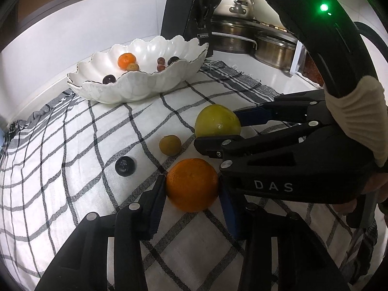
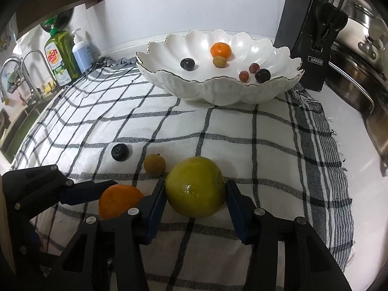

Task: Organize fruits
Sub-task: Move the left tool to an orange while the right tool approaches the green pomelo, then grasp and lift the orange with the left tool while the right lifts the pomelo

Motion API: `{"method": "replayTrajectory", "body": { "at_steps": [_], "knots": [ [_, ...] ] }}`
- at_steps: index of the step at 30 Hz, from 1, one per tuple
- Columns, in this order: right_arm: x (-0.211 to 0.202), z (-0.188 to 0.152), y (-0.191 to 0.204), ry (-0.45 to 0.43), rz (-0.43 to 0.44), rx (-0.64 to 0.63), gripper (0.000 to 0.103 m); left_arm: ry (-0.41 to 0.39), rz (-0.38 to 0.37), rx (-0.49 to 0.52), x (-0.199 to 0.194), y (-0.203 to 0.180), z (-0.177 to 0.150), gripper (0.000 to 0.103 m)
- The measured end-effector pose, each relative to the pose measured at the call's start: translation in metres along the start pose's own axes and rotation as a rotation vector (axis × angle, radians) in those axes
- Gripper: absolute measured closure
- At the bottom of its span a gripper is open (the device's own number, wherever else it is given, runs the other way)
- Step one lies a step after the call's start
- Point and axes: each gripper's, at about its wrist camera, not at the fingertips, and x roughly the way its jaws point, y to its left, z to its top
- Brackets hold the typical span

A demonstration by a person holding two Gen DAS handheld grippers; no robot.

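Note:
My left gripper (image 1: 192,186) is shut on a large orange (image 1: 192,184) that rests on the checked cloth (image 1: 97,169). My right gripper (image 2: 196,191) is shut on a big yellow-green apple (image 2: 196,189), also on the cloth; it shows in the left wrist view (image 1: 217,121) too. The orange appears in the right wrist view (image 2: 118,201) beside the apple. A small brownish-green fruit (image 1: 170,144) and a dark plum (image 1: 124,166) lie loose on the cloth. A white scalloped bowl (image 1: 145,87) at the back holds a mandarin (image 1: 126,60), grapes and plums.
A black knife block (image 1: 186,14) and steel pots (image 1: 242,38) stand behind the bowl at the right. Dish soap (image 2: 59,55), a pump bottle (image 2: 81,53) and a sink with tap (image 2: 26,72) are at the left. A white wall runs behind.

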Motion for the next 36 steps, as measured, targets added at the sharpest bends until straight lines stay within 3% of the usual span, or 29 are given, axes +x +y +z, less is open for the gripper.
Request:
{"method": "replayTrajectory", "body": {
  "at_steps": [14,36],
  "knots": [
    [-0.027,-0.004,0.002,-0.059,-0.059,0.057,0.053,-0.016,0.043,-0.059,-0.017,0.017,0.000,0.061],
    [-0.091,0.011,0.029,-0.206,-0.101,0.082,0.053,-0.225,0.085,-0.107,-0.086,0.044,0.020,0.061]
  ]
}}
